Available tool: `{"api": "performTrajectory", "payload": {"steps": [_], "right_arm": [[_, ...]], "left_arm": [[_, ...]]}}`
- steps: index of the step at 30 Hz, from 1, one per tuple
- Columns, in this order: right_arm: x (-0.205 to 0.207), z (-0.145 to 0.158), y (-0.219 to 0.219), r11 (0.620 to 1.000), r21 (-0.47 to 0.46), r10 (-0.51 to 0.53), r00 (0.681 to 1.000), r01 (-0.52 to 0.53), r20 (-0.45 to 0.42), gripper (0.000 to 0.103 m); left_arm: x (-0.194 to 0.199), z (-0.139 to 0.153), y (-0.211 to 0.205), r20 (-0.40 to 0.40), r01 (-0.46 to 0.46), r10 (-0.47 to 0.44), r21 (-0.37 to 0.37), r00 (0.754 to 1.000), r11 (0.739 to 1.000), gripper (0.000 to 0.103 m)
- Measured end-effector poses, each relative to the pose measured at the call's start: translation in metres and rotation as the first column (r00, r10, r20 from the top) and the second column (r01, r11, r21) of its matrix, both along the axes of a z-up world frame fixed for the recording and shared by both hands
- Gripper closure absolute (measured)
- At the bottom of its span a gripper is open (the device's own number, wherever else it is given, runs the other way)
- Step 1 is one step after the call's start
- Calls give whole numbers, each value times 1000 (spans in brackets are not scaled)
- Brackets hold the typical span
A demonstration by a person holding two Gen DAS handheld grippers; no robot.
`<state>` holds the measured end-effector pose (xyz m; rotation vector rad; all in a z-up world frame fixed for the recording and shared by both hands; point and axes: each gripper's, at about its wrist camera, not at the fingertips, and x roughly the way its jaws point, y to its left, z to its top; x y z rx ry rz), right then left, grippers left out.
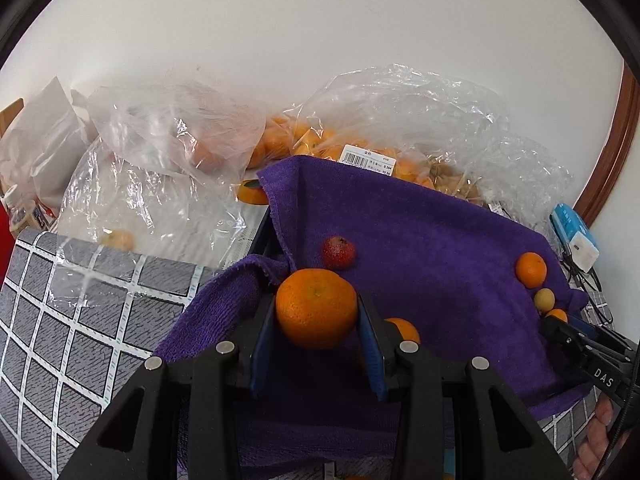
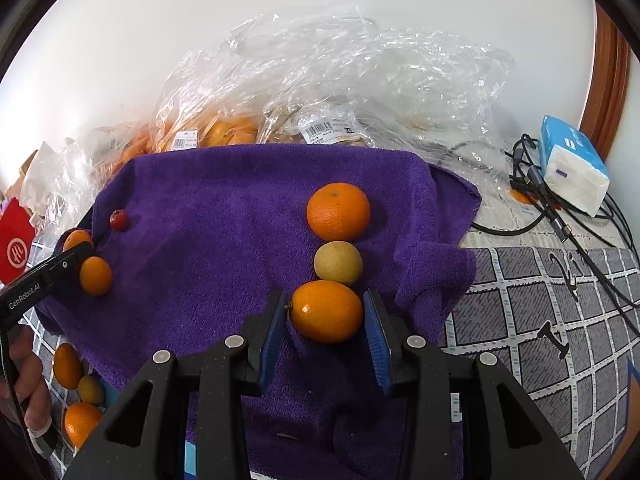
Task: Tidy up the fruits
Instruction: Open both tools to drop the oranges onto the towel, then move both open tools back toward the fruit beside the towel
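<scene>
Purple towel (image 1: 420,240) | left gripper (image 1: 317,320) clamps orange (image 1: 316,308) | right gripper (image 2: 325,320) released around kumquat (image 2: 326,311)

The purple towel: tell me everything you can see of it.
The purple towel is a deep violet terry cloth spread over the checked grey table cover, in front of clear plastic bags. Its edges are rumpled and folded at both sides. Loose fruit lies on it: oranges, a yellowish fruit, a small red one. Both grippers' jaws reach over it.
</scene>
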<state>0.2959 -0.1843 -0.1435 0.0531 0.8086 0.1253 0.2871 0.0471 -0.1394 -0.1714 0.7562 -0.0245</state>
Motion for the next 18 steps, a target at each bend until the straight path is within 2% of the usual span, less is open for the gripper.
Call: {"api": "performTrajectory", "payload": {"steps": [2,4,8,11,18], "right_arm": [[-2,1,2,1000,-6,6,1000,-6,11,52],[-6,3,3,1000,-20,9,999,-8,34,50],[-15,12,5,999,-28,20,996,-18,91,47],[-21,19,6,1000,-26,16,992,-13,128,47],[-46,51,5,998,-54,-17,975,29,222,47]], "left_arm": [[0,0,0,1,2,-2,-7,1000,1000,65],[-1,1,2,7,5,-4,-31,1000,1000,65],[-8,8,6,52,10,-7,-73,999,997,61],[-15,18,5,105,18,-11,-70,994,997,58],[-32,43,1,199,38,-26,-56,980,998,58]]}}
